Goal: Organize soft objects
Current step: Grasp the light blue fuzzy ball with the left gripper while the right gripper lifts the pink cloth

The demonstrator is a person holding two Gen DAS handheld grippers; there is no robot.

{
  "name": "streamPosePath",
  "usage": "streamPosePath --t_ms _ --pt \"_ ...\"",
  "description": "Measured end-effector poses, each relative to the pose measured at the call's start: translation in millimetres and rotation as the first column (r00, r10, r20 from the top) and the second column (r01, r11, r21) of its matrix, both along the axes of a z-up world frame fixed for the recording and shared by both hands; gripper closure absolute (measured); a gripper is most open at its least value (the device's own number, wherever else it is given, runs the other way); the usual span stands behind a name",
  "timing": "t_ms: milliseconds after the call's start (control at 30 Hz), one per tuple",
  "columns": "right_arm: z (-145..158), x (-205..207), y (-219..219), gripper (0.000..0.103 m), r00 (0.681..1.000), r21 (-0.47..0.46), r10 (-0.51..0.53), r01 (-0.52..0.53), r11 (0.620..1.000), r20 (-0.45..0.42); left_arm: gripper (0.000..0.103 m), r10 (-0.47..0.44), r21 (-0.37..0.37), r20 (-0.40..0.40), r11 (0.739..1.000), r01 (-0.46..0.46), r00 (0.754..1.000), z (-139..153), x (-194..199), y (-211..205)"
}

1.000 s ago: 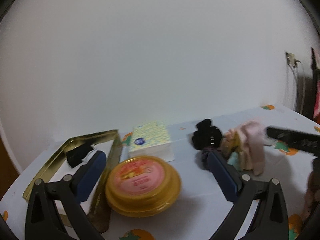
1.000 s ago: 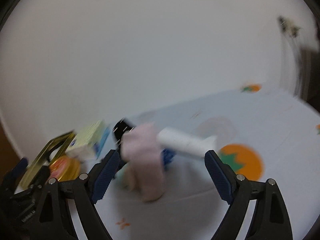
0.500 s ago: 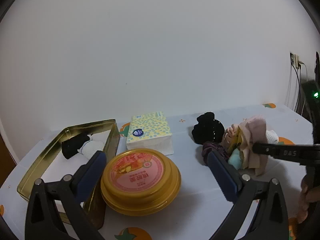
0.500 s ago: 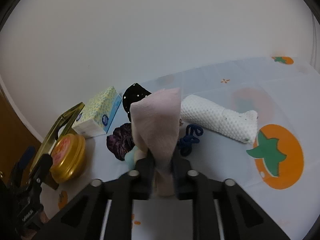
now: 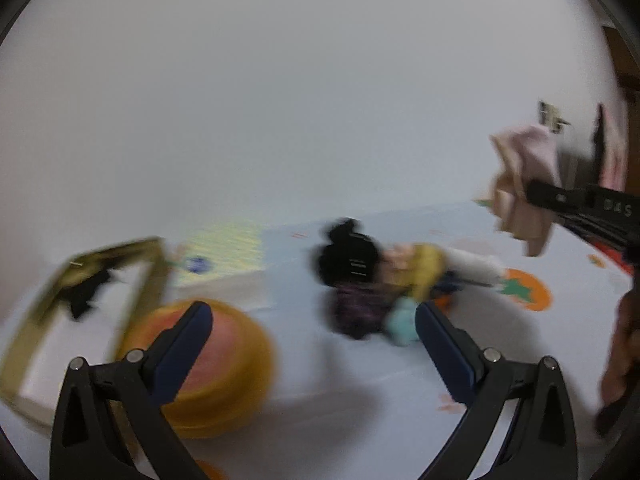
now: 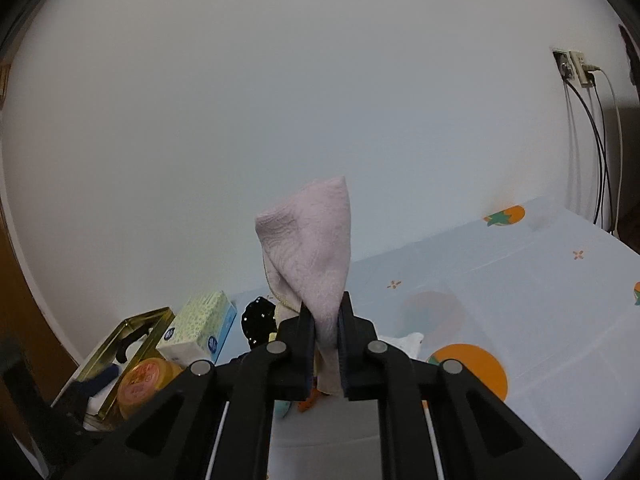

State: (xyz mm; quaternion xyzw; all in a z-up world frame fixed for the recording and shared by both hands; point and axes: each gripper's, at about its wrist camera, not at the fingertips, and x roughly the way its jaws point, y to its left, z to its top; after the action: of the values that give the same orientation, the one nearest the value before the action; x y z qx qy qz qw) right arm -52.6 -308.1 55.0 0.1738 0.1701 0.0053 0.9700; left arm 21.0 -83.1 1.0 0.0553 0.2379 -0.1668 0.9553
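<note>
My right gripper [image 6: 325,322] is shut on a pale pink cloth [image 6: 310,248], which it holds up above the table; the same pink cloth [image 5: 524,184] hangs at the upper right of the left wrist view. Below it lies a pile of soft things: a black item [image 5: 348,256], a dark purple one [image 5: 354,312], a yellow one [image 5: 426,268], a teal one [image 5: 402,324] and a white knitted roll [image 5: 474,266]. My left gripper [image 5: 314,330] is open just in front of that pile, with nothing between its fingers. The left wrist view is blurred.
A gold tin tray [image 5: 150,276] at the left holds a black item [image 5: 86,292]. A round yellow tin with a pink lid [image 5: 224,364] sits beside it, a tissue pack [image 5: 224,264] behind. The cloth-covered table [image 6: 520,300] stretches right; wall socket and cables [image 6: 576,68] at far right.
My right gripper closed on the pink cloth and lifted it off the pile. The left gripper swung right, so the pile now sits between its open fingers' line.
</note>
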Motion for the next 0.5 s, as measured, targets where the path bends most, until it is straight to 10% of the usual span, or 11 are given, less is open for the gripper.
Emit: streamPosePath --t_ms 233,500 --pt "1 1 -5 0.092 1.000 0.040 0.021 -0.021 0.999 -0.007 0.045 -0.138 0.067 -0.142 0.987 0.149 0.980 -15 24 -56" --pt "1 -1 -11 0.092 1.000 0.065 0.031 -0.031 0.997 -0.003 0.057 -0.194 0.083 -0.343 0.968 0.236 0.919 -41 58 -93"
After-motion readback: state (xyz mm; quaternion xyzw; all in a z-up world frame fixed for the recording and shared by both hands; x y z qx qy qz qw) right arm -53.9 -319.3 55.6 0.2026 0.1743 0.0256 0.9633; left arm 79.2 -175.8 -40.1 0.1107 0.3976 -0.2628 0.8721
